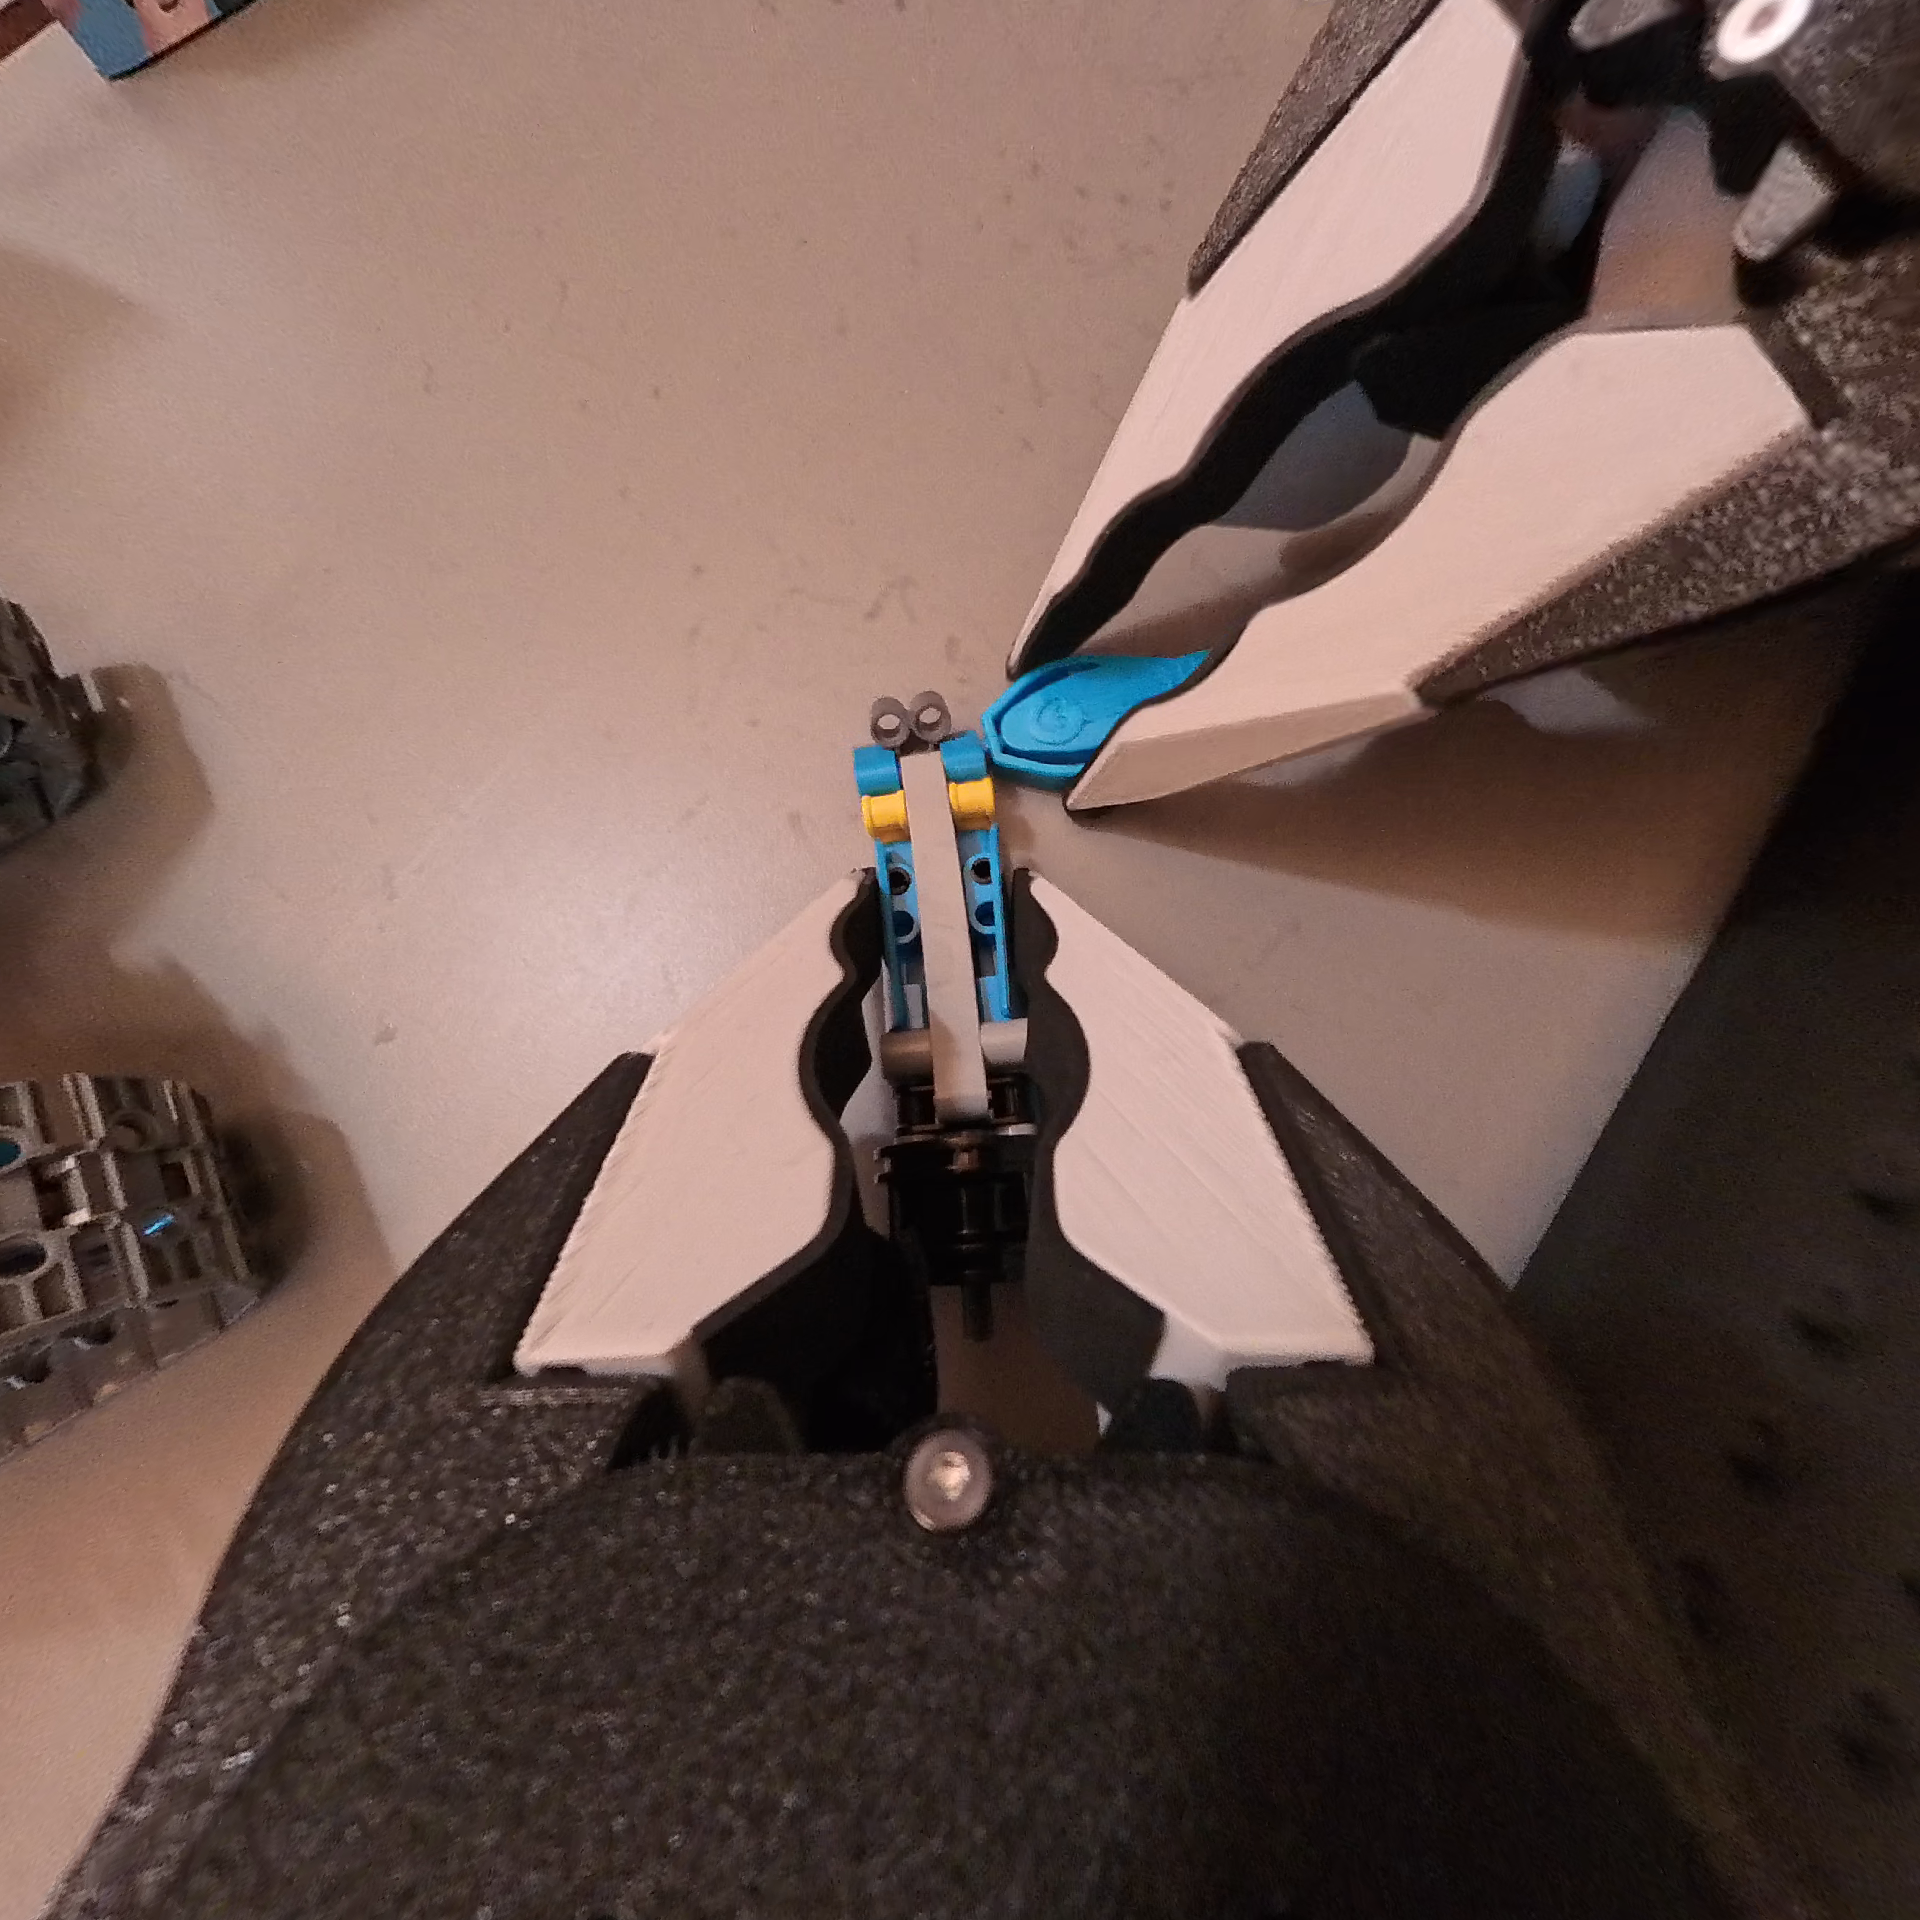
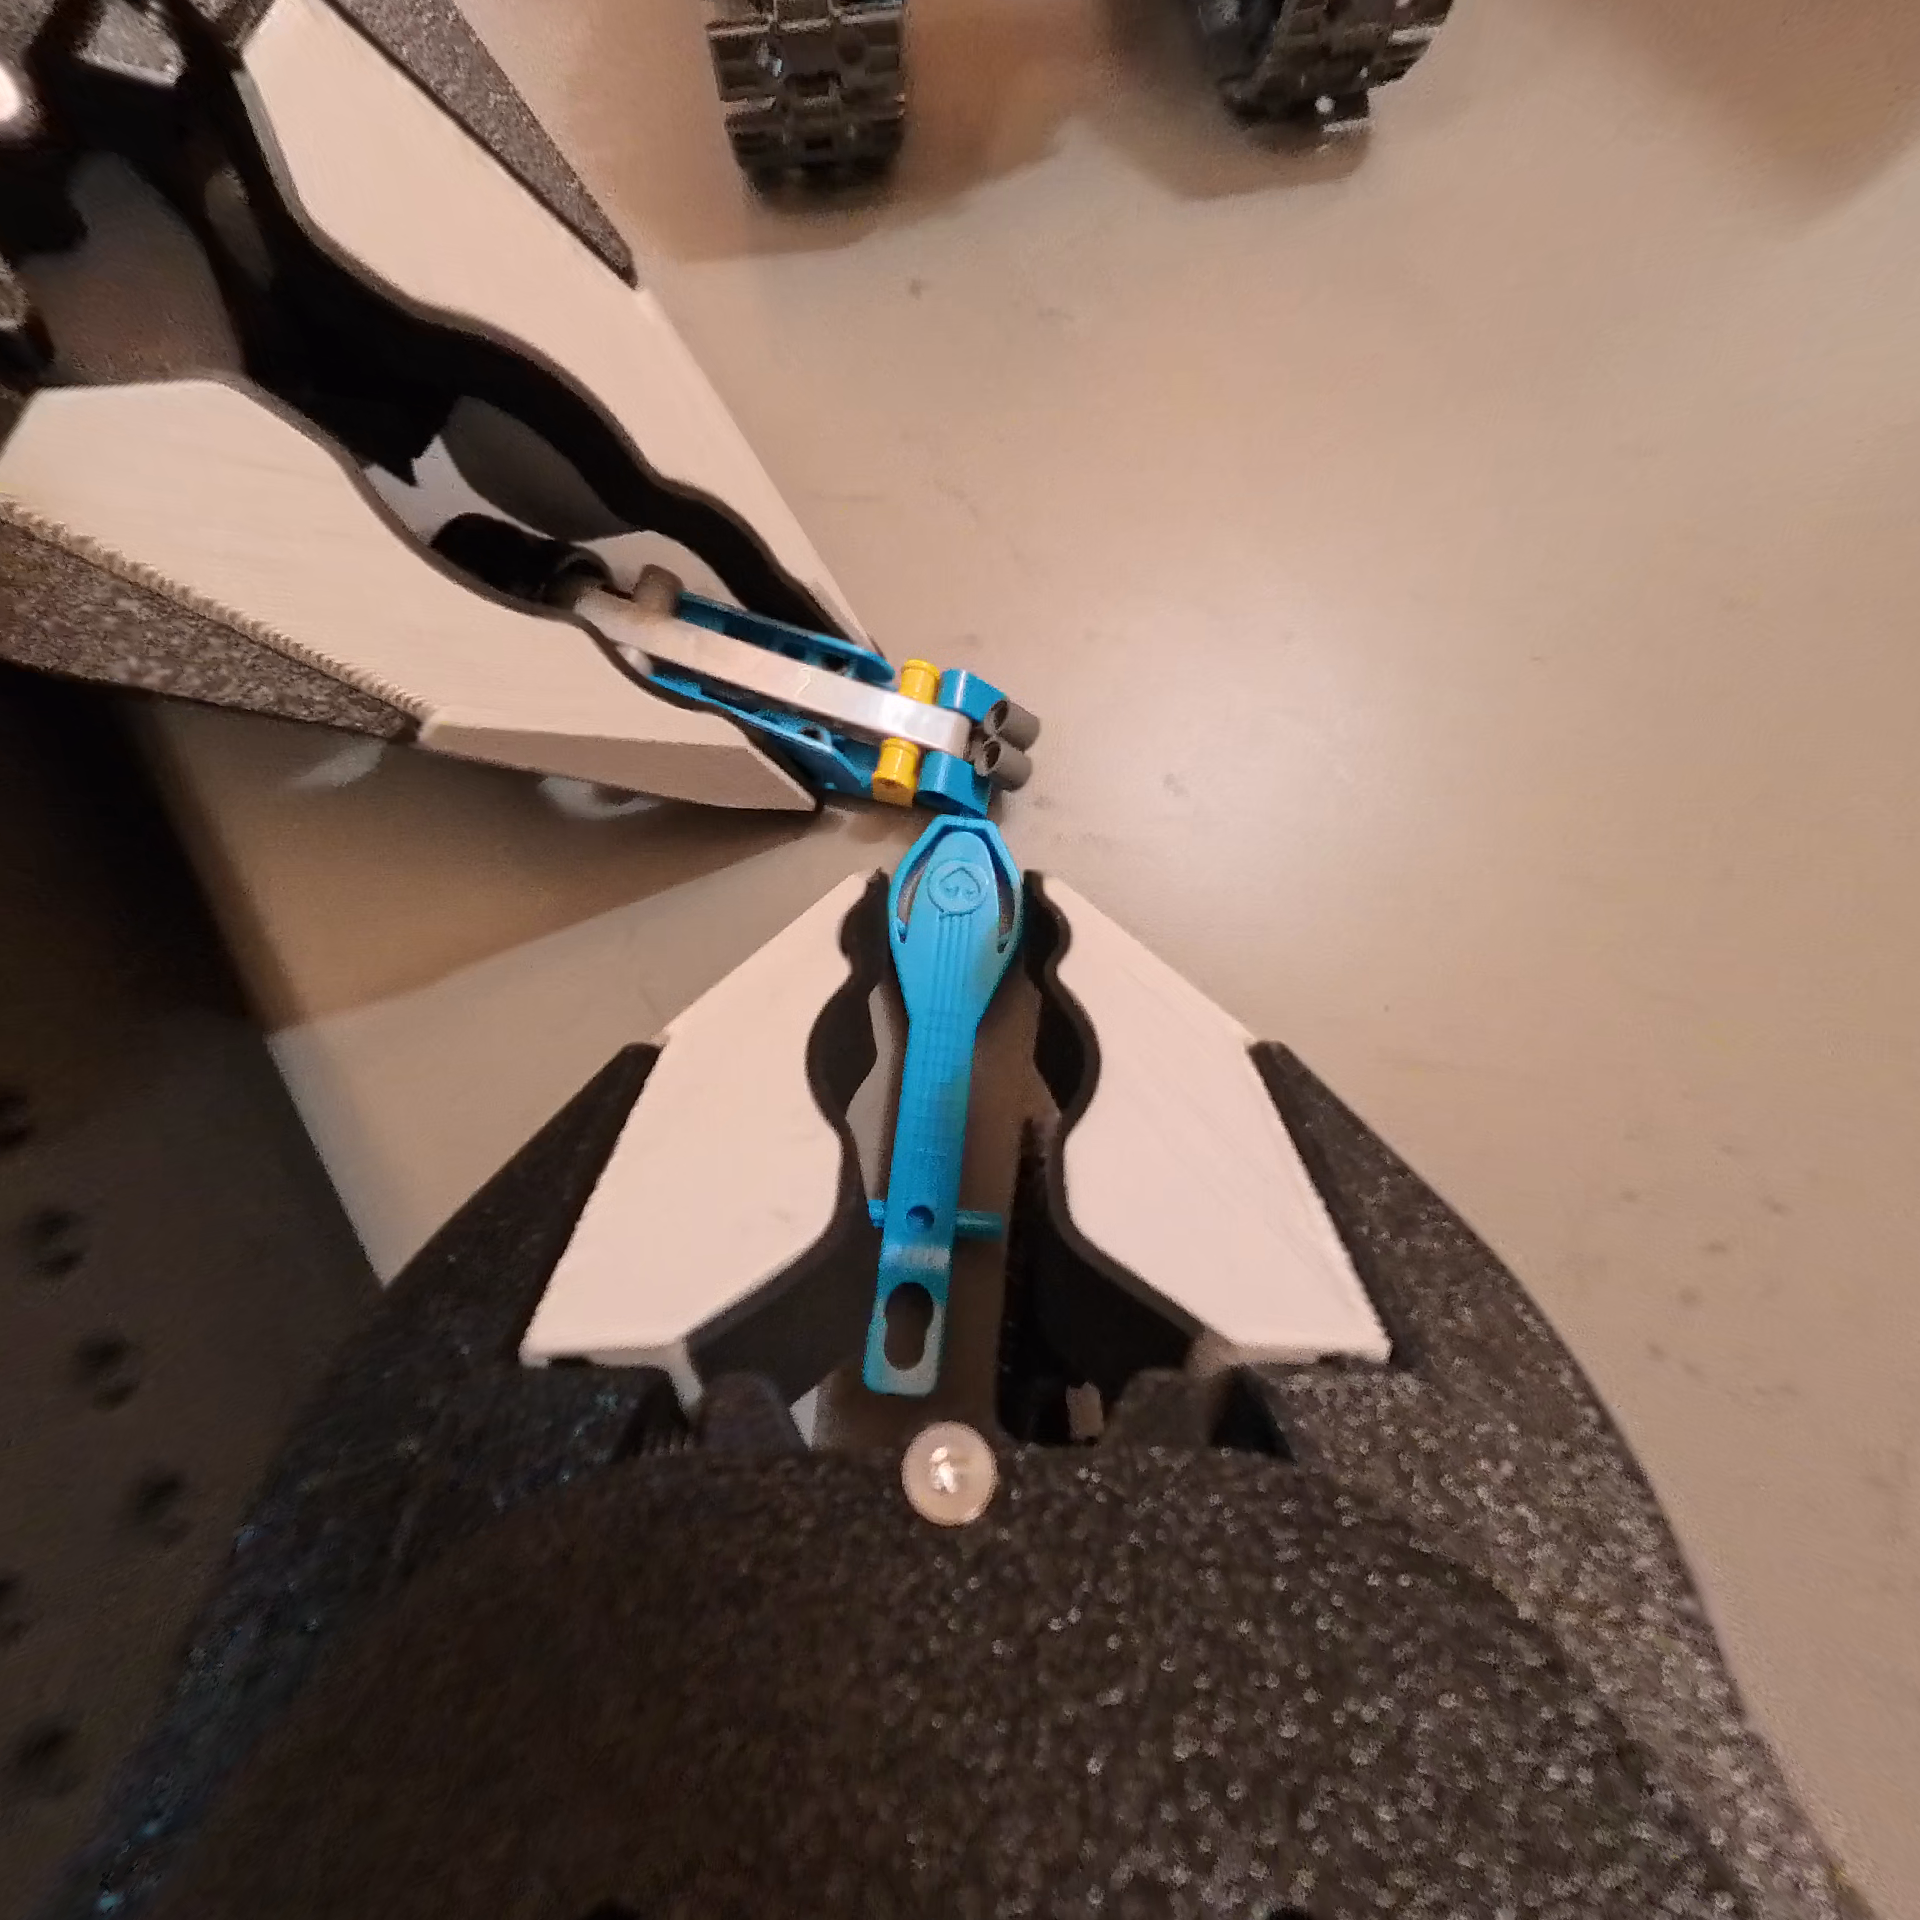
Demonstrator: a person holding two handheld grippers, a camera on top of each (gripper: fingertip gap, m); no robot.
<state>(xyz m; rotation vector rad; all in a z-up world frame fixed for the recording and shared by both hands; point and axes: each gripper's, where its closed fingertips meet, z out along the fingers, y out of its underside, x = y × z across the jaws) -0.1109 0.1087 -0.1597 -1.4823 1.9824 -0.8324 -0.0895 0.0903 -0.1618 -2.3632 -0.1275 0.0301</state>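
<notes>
Gripping a small brick-built assembly in my left gripper, I have its fingers clamped on the blue side beams, with a white beam down the middle, yellow pins and two grey connectors sticking out past the tips. My right gripper is closed on a blue separator tool, whose rounded head pokes forward and sits just beside the assembly's blue end, touching or nearly so; I cannot tell which.

Both hang over a beige tabletop. Two grey tracked wheels lie off to my left, well apart from the grippers, and nothing stands between the tool and the assembly. A blue box corner shows at the far edge.

The right wrist view shows the tool's whole length, its slotted tail back between my fingers, and a dark perforated surface beside the table. The left wrist view shows only the tool's head, but reveals black axle parts at the assembly's rear.

The tool's head bears a small embossed emblem; I read no writing.
</notes>
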